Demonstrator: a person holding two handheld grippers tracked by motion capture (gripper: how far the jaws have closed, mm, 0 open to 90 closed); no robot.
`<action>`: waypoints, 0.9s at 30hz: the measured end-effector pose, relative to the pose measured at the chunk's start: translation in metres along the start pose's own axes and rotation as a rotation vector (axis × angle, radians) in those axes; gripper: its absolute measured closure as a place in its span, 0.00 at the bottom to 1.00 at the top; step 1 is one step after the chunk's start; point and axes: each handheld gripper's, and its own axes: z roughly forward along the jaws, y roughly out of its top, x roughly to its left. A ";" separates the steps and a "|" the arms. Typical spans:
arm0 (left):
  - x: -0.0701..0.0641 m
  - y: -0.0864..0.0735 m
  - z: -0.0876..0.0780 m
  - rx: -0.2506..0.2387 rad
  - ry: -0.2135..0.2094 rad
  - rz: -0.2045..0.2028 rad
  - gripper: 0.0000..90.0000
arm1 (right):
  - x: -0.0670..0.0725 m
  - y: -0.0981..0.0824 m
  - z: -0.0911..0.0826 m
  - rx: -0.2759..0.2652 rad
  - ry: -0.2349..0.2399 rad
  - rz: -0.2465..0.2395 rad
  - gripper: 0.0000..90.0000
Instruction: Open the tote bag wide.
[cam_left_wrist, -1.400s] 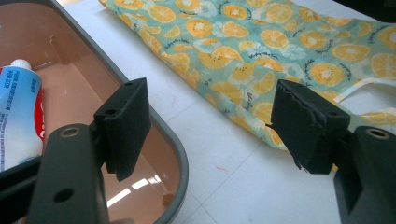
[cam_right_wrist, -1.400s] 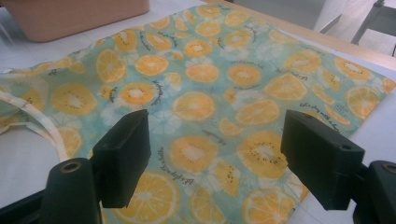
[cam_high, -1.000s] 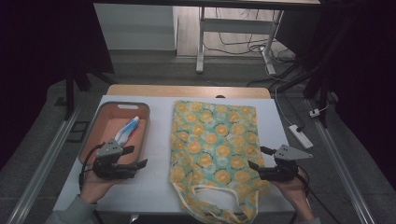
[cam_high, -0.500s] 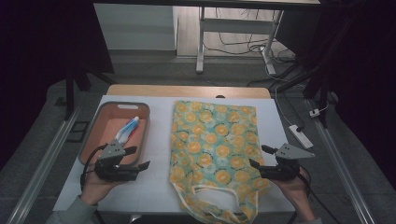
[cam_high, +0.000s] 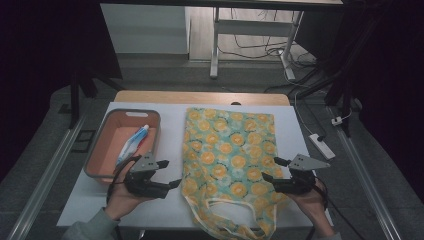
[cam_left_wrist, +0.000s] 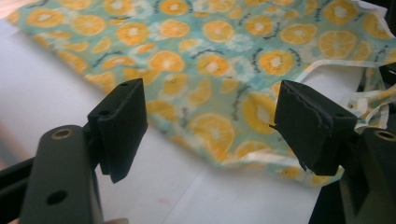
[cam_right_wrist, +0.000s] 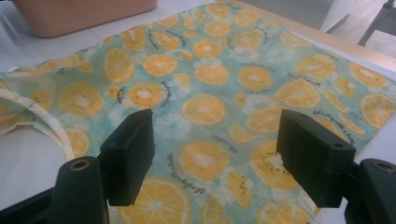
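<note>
A tote bag (cam_high: 230, 160) printed with orange slices lies flat on the white table (cam_high: 170, 120), its pale handles (cam_high: 225, 207) toward the front edge. My left gripper (cam_high: 171, 173) hovers open right at the bag's lower left edge, jaws pointing right. In the left gripper view that gripper (cam_left_wrist: 210, 121) frames the bag's edge (cam_left_wrist: 219, 140), with nothing pinched. My right gripper (cam_high: 270, 169) stands open over the bag's lower right part, pointing left. In the right gripper view that gripper (cam_right_wrist: 215, 149) is just above the printed cloth (cam_right_wrist: 205, 107), without gripping it.
A salmon-coloured basket (cam_high: 100, 150) stands at the table's left and holds a white and blue tube (cam_high: 132, 145); its wall (cam_right_wrist: 84, 14) appears in the right gripper view. A power strip (cam_high: 320, 145) lies on the floor to the right. Bare white table lies between basket and bag.
My left gripper has moved right, from beside the basket to the bag's left edge. The right gripper has hardly moved.
</note>
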 end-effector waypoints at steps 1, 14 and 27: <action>-0.003 0.003 0.003 0.001 -0.008 0.006 0.29 | 0.001 0.000 0.000 0.002 0.003 0.000 0.31; -0.022 0.030 0.056 0.091 -0.099 0.078 0.28 | 0.008 -0.001 0.006 0.020 0.040 -0.017 0.32; -0.039 0.016 0.068 0.188 -0.173 0.143 0.28 | 0.014 -0.004 0.013 0.055 0.060 -0.029 0.32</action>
